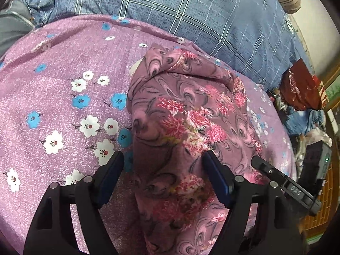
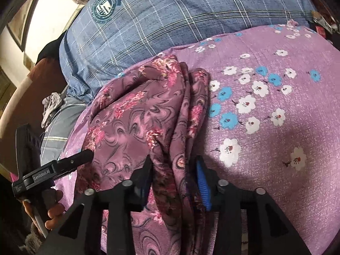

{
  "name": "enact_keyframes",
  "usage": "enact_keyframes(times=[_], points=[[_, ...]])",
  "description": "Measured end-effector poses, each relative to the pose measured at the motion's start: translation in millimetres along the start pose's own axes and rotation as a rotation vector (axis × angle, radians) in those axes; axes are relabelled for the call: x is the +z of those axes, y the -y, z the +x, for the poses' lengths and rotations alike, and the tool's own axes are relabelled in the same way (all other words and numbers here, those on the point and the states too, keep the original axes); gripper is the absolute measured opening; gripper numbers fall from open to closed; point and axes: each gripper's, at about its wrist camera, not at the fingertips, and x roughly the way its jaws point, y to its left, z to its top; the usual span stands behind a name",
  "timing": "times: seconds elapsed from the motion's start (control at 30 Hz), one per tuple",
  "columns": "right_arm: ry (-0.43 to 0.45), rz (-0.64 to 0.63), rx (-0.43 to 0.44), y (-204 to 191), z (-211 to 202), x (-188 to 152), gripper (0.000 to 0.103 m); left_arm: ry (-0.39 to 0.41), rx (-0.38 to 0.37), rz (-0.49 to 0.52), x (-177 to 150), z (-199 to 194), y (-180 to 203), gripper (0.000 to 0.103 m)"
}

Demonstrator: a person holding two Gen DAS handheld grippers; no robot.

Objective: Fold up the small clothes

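Thin, limp floral garment (image 1: 180, 114), light and likely slippery, lies bunched mid-bed on the purple flowered sheet (image 1: 63, 63); left claw (image 1: 163, 161) wide astride it, right claw (image 2: 173, 165) half-open around a gathered fold, neither pinching — grab hems or corners, not bulk.

Left claw (image 1: 163, 159) spread wide over floral garment (image 1: 180, 114), purple bedsheet (image 1: 63, 63)

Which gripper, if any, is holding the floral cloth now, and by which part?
The right gripper has a bunched fold of the mauve, pink-flowered cloth between its fingers; whether they pinch it cannot be told. The left gripper is open around the cloth's near part, holding nothing.
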Motion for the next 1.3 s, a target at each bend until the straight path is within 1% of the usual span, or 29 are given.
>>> enact_keyframes(times=[0.07, 0.13, 0.2, 0.23, 0.27, 0.3, 0.37, 0.4, 0.43, 0.47, 0.5, 0.53, 0.6, 0.67, 0.73, 0.8, 0.83, 0.87, 0.93, 0.97, 1.03, 1.1, 1.23, 1.27, 1.3], points=[[0.008, 0.000, -0.022, 1.9, -0.8, 1.4, 0.054, -0.006, -0.048, -0.032, 6.9, -3.5, -5.9, 0.077], [0.028, -0.019, -0.042, -1.3, -3.4, 6.5, 0.055, 0.003, -0.083, -0.080, 17.0, -6.5, -10.9, 0.077], [0.065, -0.011, -0.037, -3.1, -7.2, 17.9, 0.057, -0.016, -0.107, -0.143, 35.7, 3.8, -16.1, 0.077], [0.081, 0.010, -0.026, -2.0, -7.0, 25.5, 0.059, -0.027, -0.104, -0.159, 41.5, 10.6, -16.9, 0.077], [0.086, 0.035, -0.014, -1.1, -3.8, 32.4, 0.067, -0.041, -0.088, -0.166, 46.7, 19.8, -16.8, 0.077], [0.071, 0.064, -0.009, 0.4, 5.7, 42.2, 0.070, -0.055, -0.061, -0.165, 49.3, 29.6, -16.1, 0.077], [0.015, 0.105, -0.059, 3.7, 27.9, 55.7, 0.070, -0.058, -0.044, -0.146, 45.6, 40.3, -15.9, 0.077], [-0.019, 0.122, -0.078, 6.8, 39.9, 59.8, 0.070, -0.029, -0.046, -0.124, 42.9, 39.7, -14.5, 0.077], [0.004, 0.127, -0.058, 8.2, 43.3, 60.9, 0.070, -0.009, -0.037, -0.103, 43.2, 37.7, -11.5, 0.077], [0.044, 0.110, -0.027, 7.3, 41.2, 60.7, 0.060, 0.014, -0.027, -0.082, 44.7, 34.7, -7.7, 0.071], [0.050, 0.091, 0.022, 5.9, 42.3, 60.4, 0.028, 0.051, -0.019, -0.062, 45.3, 30.4, -4.2, 0.055], [0.046, 0.075, 0.046, 4.6, 44.7, 60.9, 0.017, 0.081, -0.002, -0.040, 46.3, 26.2, -0.5, 0.051], [0.076, 0.046, 0.062, -0.4, 39.7, 63.6, 0.017, 0.115, 0.005, -0.028, 50.1, 22.7, -0.3, 0.041], [0.130, 0.002, 0.070, -8.8, 28.0, 65.8, 0.017, 0.122, -0.003, -0.030, 55.5, 28.3, -4.7, 0.038], [0.159, -0.018, 0.063, -10.3, 22.2, 70.9, 0.016, 0.091, -0.008, -0.056, 59.7, 39.6, -12.3, 0.038], [0.119, -0.004, 0.034, -2.1, 32.6, 71.9, 0.017, 0.070, -0.030, -0.078, 62.7, 46.4, -17.5, 0.043], [0.079, 0.025, 0.012, 6.1, 43.7, 71.8, 0.017, 0.068, -0.031, -0.082, 62.5, 46.0, -19.4, 0.045], [0.062, 0.041, 0.014, 10.0, 48.4, 71.0, 0.019, 0.068, -0.028, -0.081, 62.6, 45.0, -19.7, 0.047], [0.064, 0.070, 0.041, 16.9, 47.3, 70.0, 0.025, 0.067, -0.029, -0.070, 59.7, 40.2, -19.9, 0.049], [0.067, 0.077, 0.054, 18.7, 43.9, 69.5, 0.029, 0.061, -0.038, -0.064, 57.0, 36.7, -20.2, 0.050], [0.071, 0.097, 0.081, 23.6, 36.8, 67.3, 0.031, 0.045, -0.068, -0.050, 51.7, 29.2, -22.5, 0.051], [0.049, 0.113, 0.106, 27.8, 34.5, 64.3, 0.039, 0.033, -0.074, -0.038, 45.6, 22.8, -24.8, 0.059], [-0.001, 0.141, 0.168, 36.1, 24.0, 49.1, 0.049, 0.015, -0.104, -0.033, 32.9, 11.1, -28.7, 0.065], [-0.015, 0.135, 0.189, 33.7, 23.0, 44.5, 0.056, 0.009, -0.103, -0.028, 30.6, 11.6, -28.3, 0.069], [-0.035, 0.119, 0.211, 30.3, 23.8, 38.8, 0.066, 0.003, -0.096, -0.025, 29.3, 12.5, -28.1, 0.070]])
